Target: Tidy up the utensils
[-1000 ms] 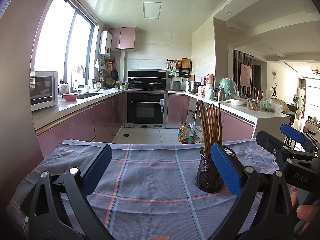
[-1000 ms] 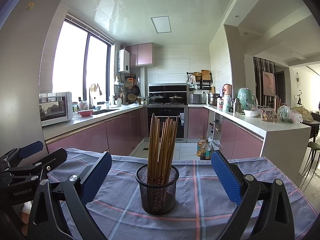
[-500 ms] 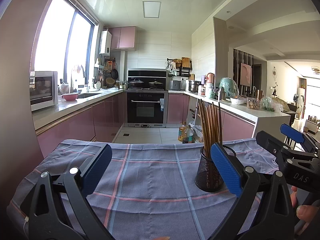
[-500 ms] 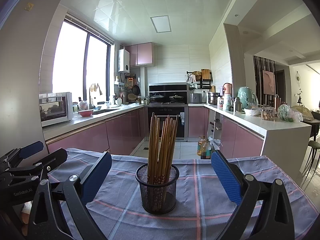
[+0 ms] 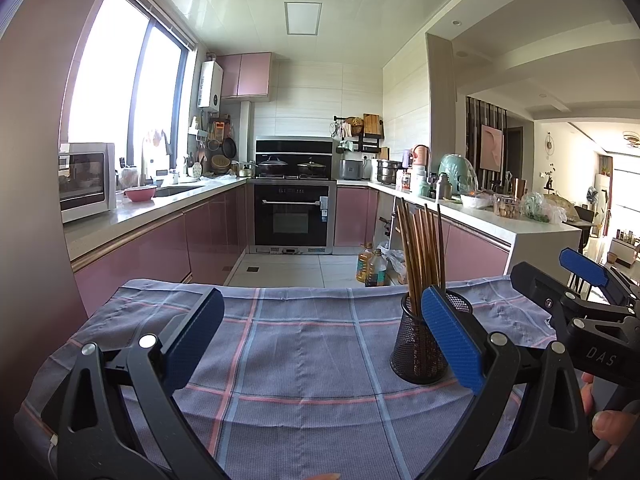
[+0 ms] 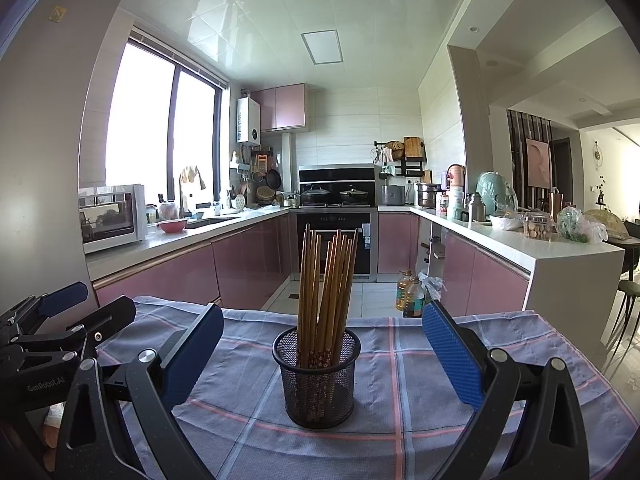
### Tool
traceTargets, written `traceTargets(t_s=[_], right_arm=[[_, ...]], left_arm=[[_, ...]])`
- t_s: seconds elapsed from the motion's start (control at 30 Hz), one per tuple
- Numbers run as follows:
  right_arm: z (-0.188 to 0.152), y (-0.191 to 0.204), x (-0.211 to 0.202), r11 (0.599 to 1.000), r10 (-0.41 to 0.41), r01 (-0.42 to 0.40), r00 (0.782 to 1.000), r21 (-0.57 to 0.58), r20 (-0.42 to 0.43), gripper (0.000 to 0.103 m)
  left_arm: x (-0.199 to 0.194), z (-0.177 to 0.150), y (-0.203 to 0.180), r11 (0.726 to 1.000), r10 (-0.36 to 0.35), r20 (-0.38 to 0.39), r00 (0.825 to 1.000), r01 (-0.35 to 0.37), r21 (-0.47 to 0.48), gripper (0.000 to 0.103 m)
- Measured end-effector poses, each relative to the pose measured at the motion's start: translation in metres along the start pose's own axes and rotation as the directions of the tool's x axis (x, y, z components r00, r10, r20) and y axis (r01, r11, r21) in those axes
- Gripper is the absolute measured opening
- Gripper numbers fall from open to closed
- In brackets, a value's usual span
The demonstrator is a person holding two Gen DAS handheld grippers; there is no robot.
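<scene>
The left claw (image 5: 320, 334) is hovering low over the checked cloth (image 5: 304, 352) that is covering the table, its two blue pads (image 5: 450, 340) standing wide apart and gripping nothing at all. The right claw (image 6: 322, 354) is doing the same on its side: spread wide, holding nothing, its pads (image 6: 450, 356) framing the scene ahead.

Sitting upright on the cloth is the black mesh holder (image 6: 317, 378), and it is carrying a bundle of brown chopsticks (image 6: 326, 292) that are fanning out slightly above its rim. From the right wrist view the holder is lying dead centre, straight ahead between the two open pads but beyond their tips, not touched by either. From the left wrist view the same holder (image 5: 418, 344) is showing off to the right, partly hidden behind that claw's right-hand pad, with the chopsticks (image 5: 422, 252) sticking up above it.

Each claw is peeking into the other's camera: the right one is appearing at the right edge of the left view (image 5: 580, 280), and the left one is appearing at the left edge of the right view (image 6: 56, 312). A fingertip (image 5: 610, 424) of the person's hand is showing beneath the right claw's body.

Beyond the table, pink kitchen cabinets (image 6: 248, 264) are running round the room, an oven (image 6: 336, 240) is standing at the far end, and oil bottles (image 6: 410, 294) are standing on the floor.
</scene>
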State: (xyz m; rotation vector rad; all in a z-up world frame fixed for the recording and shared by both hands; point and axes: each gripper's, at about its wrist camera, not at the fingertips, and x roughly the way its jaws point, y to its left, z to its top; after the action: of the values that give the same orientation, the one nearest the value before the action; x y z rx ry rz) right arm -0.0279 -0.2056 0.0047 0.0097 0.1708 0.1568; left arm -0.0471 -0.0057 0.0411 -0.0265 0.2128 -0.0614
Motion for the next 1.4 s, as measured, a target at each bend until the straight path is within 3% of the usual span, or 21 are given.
traceTargets(t_s=[1.4], right_arm=[[-0.0038, -0.0026, -0.0007, 1.0, -0.003, 0.004, 1.0, 0.013, -0.006, 0.096]], left_arm=[[0.0001, -0.0008, -0.0013, 1.0, 0.0, -0.005, 1.0, 0.0, 0.002, 0.097]])
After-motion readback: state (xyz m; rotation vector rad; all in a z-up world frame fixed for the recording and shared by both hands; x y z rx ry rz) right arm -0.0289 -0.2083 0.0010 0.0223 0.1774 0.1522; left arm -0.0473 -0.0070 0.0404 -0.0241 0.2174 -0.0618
